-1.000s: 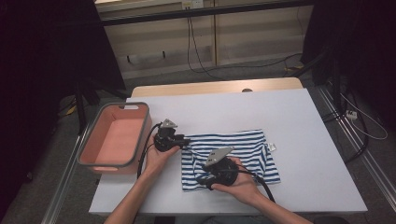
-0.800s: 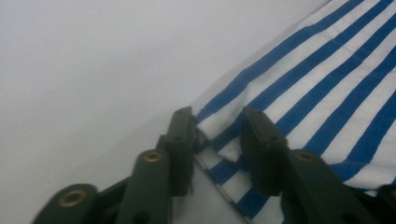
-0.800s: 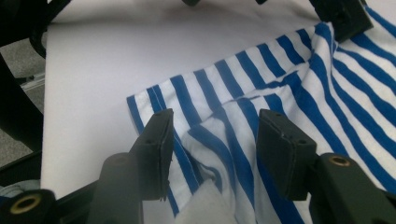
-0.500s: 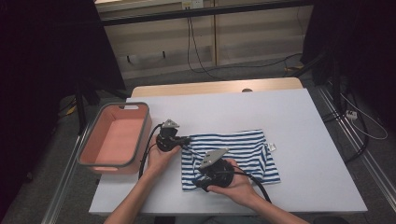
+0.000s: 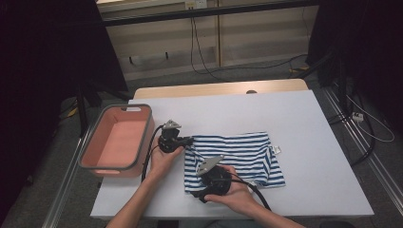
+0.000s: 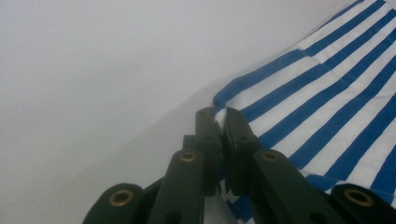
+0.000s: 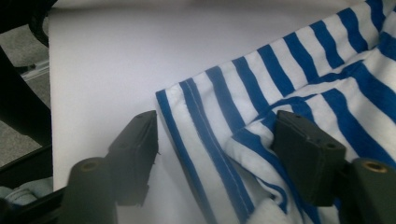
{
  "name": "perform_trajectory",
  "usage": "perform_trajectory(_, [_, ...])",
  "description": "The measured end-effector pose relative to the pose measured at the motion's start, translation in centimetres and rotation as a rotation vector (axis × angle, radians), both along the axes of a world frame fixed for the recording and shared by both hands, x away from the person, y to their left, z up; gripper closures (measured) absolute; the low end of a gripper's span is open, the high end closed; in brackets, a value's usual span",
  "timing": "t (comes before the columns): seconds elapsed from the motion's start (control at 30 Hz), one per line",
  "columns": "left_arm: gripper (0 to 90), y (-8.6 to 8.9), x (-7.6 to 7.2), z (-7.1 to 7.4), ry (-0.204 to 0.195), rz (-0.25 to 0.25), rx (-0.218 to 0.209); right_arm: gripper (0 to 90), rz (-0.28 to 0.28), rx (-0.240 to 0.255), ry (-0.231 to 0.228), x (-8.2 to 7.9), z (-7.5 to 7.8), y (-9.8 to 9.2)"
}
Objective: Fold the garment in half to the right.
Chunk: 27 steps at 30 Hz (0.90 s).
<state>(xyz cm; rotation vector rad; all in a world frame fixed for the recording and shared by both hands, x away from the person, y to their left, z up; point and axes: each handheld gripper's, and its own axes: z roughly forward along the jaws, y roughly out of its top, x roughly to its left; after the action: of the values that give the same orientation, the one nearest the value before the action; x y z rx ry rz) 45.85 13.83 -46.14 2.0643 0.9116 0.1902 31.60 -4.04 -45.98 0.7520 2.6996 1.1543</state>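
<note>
A blue-and-white striped cloth (image 5: 242,154) lies folded flat on the white table (image 5: 309,128). My left gripper (image 5: 189,141) sits at the cloth's far left corner. In the left gripper view its jaws (image 6: 220,116) are pressed together on the cloth's edge (image 6: 327,93). My right gripper (image 5: 201,194) is over the near left corner, held in a hand. In the right gripper view it (image 7: 219,135) has just been opening. Its jaws stand wide apart with the hemmed corner of the cloth (image 7: 299,74) between them and the pads off the fabric.
A pink tub (image 5: 119,137) stands at the table's left edge, beside the left gripper. A small white tag (image 5: 277,150) sticks out at the cloth's right side. Black cables trail from both grippers toward the near edge. Bare table lies to the right and behind the cloth.
The right hand has slid a little toward the cloth's near left corner. The left hand has stayed where it was.
</note>
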Motion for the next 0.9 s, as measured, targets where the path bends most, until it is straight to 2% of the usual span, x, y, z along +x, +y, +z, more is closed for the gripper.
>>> perform_trajectory(0.13, [85.9,0.1,0.0,0.1,-0.005,0.001,-0.003,25.6,-0.017,-0.030,-0.008,-0.3,0.0,0.8])
perform_trajectory(0.17, [85.9,0.1,0.0,0.1,-0.005,0.000,-0.005,25.7,-0.024,-0.025,-0.010,-0.3,0.0,0.9])
perform_trajectory(0.27, [85.8,0.2,0.0,0.1,-0.004,-0.007,-0.005,32.9,-0.032,-0.043,-0.056,-0.6,-0.2,0.8])
perform_trajectory(0.33, [85.8,0.3,-0.1,0.1,-0.002,-0.012,-0.003,36.2,-0.044,-0.042,-0.069,-0.7,-0.2,0.8])
perform_trajectory(0.37, [85.8,0.2,-0.1,0.1,-0.003,-0.002,-0.017,36.8,-0.061,-0.039,-0.072,-0.8,-0.3,0.9])
perform_trajectory(0.4, [85.8,0.3,-0.1,0.1,-0.005,-0.007,-0.016,37.0,-0.053,-0.048,-0.085,-0.8,-0.3,0.9])
perform_trajectory(0.53, [85.8,0.4,-0.2,0.2,-0.007,-0.006,-0.017,39.7,-0.051,-0.067,-0.078,-0.8,-0.1,1.0])
perform_trajectory(0.57, [85.8,0.4,-0.3,0.2,-0.007,0.000,-0.025,41.3,-0.036,-0.077,-0.083,-0.7,-0.1,0.9])
perform_trajectory(0.7, [85.8,0.6,-0.4,0.3,-0.008,-0.008,-0.021,52.7,-0.052,-0.086,-0.072,-0.6,0.2,0.6])
perform_trajectory(0.83, [85.8,0.7,-0.4,0.4,-0.009,-0.008,-0.028,68.3,-0.064,-0.080,-0.067,-0.6,0.3,-0.1])
perform_trajectory(0.9, [85.8,0.7,-0.4,0.4,-0.009,-0.006,-0.033,69.9,-0.067,-0.078,-0.066,-0.5,0.3,-0.3])
